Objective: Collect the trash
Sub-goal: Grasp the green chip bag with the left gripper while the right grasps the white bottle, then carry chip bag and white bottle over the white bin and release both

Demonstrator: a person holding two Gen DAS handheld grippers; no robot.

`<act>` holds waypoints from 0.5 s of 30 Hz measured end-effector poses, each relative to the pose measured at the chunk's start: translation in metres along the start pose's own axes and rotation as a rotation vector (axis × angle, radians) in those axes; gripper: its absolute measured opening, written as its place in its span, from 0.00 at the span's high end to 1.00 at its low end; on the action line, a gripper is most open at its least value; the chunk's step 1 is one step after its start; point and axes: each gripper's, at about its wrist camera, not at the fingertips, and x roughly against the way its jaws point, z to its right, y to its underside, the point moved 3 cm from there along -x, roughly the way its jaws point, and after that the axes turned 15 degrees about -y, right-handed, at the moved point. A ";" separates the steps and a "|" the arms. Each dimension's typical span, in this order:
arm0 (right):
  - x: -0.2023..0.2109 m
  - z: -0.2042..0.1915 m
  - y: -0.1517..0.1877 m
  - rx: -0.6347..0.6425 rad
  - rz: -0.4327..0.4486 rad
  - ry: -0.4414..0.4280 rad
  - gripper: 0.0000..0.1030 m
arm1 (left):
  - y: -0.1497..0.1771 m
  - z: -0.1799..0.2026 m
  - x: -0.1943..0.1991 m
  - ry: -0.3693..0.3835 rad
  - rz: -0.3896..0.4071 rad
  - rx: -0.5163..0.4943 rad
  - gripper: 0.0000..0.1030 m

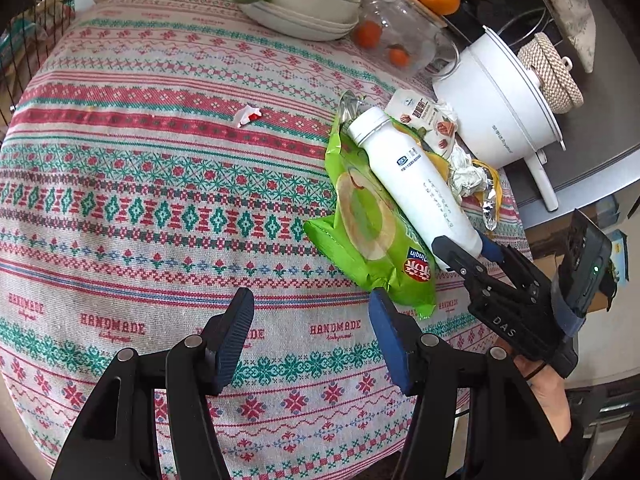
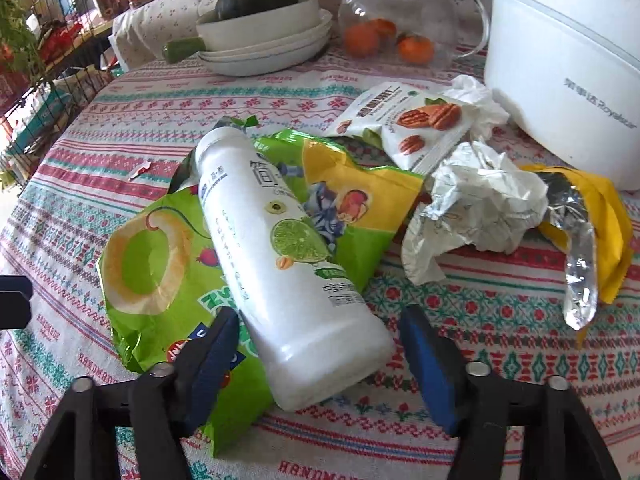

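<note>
White bottle (image 2: 280,264) is lying on green snack bag (image 2: 160,280) near the tabletop (image 1: 120,200) edge. Right tool (image 2: 316,360) is straddling its base, spread wide; left tool (image 1: 312,340) is hovering wide over bare cloth.

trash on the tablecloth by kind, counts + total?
Plastic bottles: 1, white bottle
Snack wrappers: 3, green bag, pecan packet, yellow foil wrapper
Crumpled paper: 2, large wad, tissue behind the pecan packet
Small scraps: 1, red-and-white scrap
Total: 7
</note>
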 end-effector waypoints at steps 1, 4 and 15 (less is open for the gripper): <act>0.002 -0.001 0.001 0.012 0.007 -0.001 0.38 | -0.001 0.001 -0.002 0.002 -0.003 0.006 0.40; 0.015 0.000 0.002 0.011 0.017 -0.021 0.41 | -0.005 0.007 -0.005 0.003 0.015 0.017 0.39; 0.129 -0.007 0.014 -0.026 0.114 0.057 0.44 | -0.027 0.043 -0.031 -0.023 0.089 -0.039 0.36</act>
